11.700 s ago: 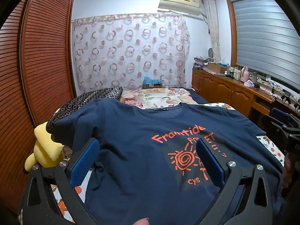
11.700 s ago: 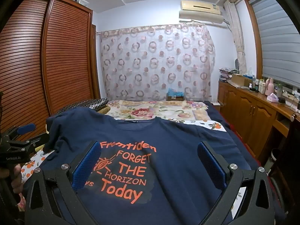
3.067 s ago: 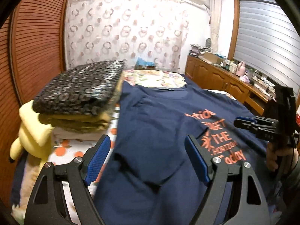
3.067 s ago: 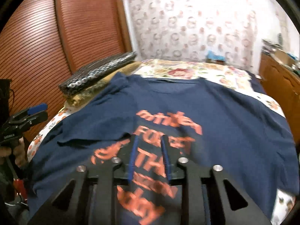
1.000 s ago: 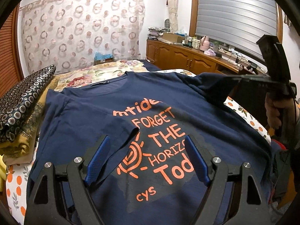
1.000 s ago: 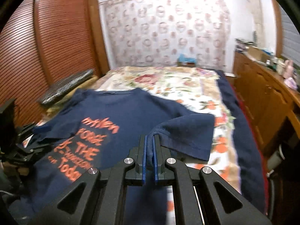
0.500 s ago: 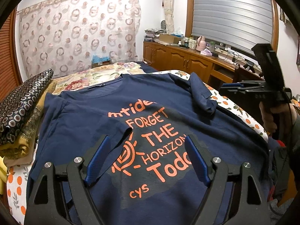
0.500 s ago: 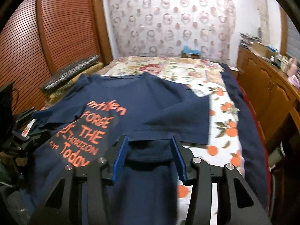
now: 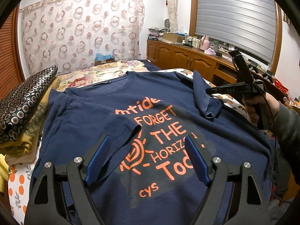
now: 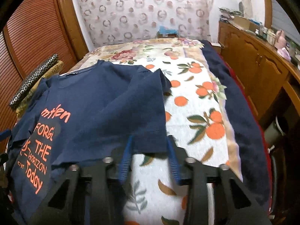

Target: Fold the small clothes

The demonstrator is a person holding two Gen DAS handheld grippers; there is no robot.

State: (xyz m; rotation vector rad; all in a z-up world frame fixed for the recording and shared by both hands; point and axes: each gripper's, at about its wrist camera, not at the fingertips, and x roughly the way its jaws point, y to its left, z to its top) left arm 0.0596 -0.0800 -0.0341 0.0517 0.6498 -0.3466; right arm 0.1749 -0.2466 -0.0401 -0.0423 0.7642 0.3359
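A navy T-shirt [image 9: 105,116] with orange lettering lies face up on the bed; it also shows in the right wrist view [image 10: 105,105]. Its left sleeve [image 9: 123,129] is folded in over the print and its right sleeve [image 9: 204,101] is folded in over the chest. My left gripper [image 9: 148,155] is open and empty above the lower print. My right gripper [image 10: 149,146] is open over the folded right sleeve's edge [image 10: 150,146], holding nothing. It shows from the side in the left wrist view [image 9: 208,91], to the right of the shirt.
A stack of folded fabric with a dark ringed-pattern piece [image 9: 24,97] on top sits left of the shirt. The bed has an orange-print sheet [image 10: 195,101] and a navy blanket [image 10: 238,108] along its right side. Wooden cabinets [image 10: 256,60] stand right; a wardrobe [image 10: 33,28] stands left.
My right gripper carried the right sleeve inward, laid it over the chest, opened and let it go, then drew back to the shirt's right edge. The left gripper has stayed open above the print.
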